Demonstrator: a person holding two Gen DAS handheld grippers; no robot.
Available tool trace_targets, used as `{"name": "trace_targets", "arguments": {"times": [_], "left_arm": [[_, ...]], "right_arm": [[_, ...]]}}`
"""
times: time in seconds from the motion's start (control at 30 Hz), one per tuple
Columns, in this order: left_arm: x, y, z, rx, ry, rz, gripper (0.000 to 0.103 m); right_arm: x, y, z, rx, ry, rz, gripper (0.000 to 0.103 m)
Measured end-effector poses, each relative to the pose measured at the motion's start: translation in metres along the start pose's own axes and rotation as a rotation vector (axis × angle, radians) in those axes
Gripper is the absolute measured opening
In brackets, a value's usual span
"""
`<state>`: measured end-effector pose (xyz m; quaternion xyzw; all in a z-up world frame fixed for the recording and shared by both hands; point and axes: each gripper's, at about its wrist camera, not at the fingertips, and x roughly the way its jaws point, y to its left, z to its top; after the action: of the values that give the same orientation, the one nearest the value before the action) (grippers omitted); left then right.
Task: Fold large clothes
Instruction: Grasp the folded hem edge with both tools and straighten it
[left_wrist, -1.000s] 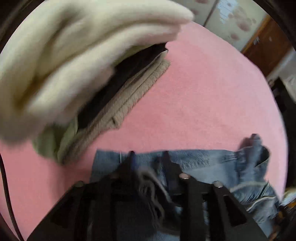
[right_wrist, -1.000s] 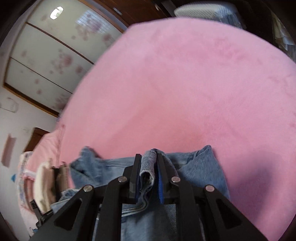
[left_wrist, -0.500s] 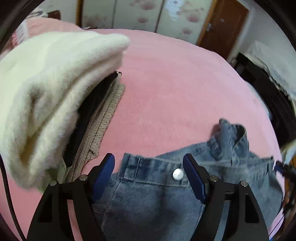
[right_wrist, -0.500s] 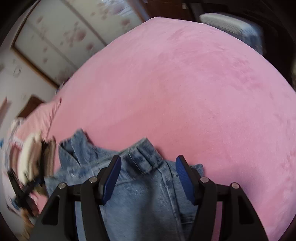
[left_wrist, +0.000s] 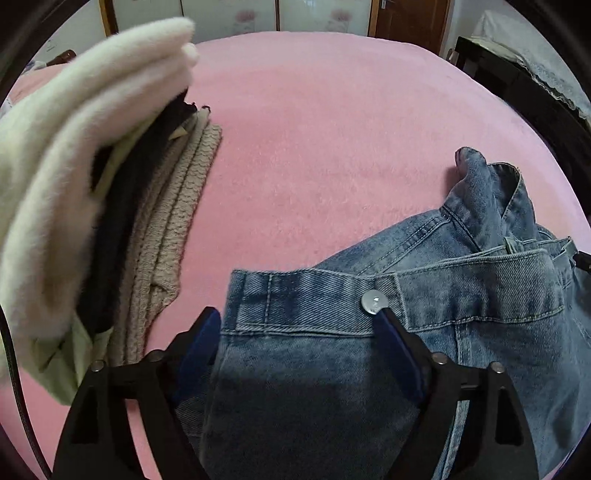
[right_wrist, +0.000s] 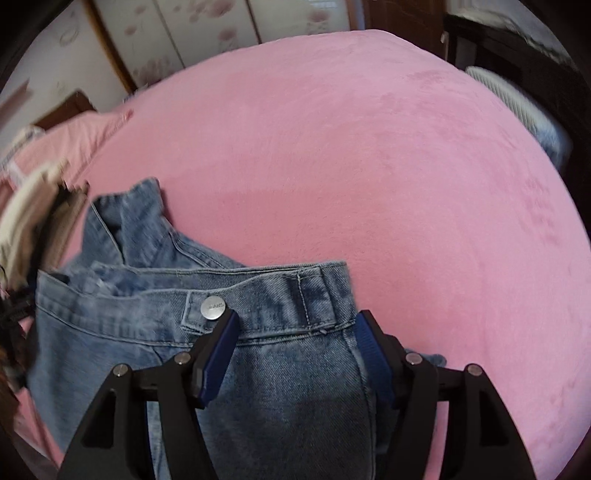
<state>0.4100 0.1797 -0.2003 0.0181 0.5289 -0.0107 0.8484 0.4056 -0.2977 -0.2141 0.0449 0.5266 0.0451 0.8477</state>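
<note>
Pink plush bed (left_wrist: 332, 147), filling most of both views; sliding panels with a floral print and a brown door behind it.

Jeans (left_wrist: 461, 306): blue denim, lying on the bed directly beneath both tongs, waistband facing away from them. Metal button (left_wrist: 373, 301) at the tip of the left tongs' right finger; in the right view it sat at the tip of the left finger.

Left tongs (left_wrist: 295, 332): jaws wide, having just been opening; waistband between the blue pads, which did not press on it.

Right tongs (right_wrist: 295, 332): jaws wide, likewise just opened; waistband end and a belt loop between the pads, not gripped.

Folded pile (left_wrist: 155, 221): to the left of the left tongs, on the bed. Cream fleece on top, then dark and pale green layers, beige knit lowest. Close beside the jeans, not touching.

Dark furniture with a pale lace cover at far right of the left view.
</note>
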Motion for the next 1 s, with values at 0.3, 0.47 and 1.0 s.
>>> {"name": "trace_targets", "arguments": {"times": [0.3,0.47,1.0], "left_arm": [[-0.008,-0.013,-0.003,0.037,-0.029,0.187,0.027],[-0.030,-0.016,-0.005,0.006,-0.128,0.293,0.021],[0.002,-0.031,-0.013,0.057,-0.134,0.435,0.036]], "right_arm": [[-0.005,-0.002,-0.005,0.035,-0.082,-0.070,0.040],[-0.028,-0.009,-0.009,0.091,-0.186,-0.137,0.031],[-0.002,-0.014,-0.009,0.177,-0.161,-0.193,0.035]]}}
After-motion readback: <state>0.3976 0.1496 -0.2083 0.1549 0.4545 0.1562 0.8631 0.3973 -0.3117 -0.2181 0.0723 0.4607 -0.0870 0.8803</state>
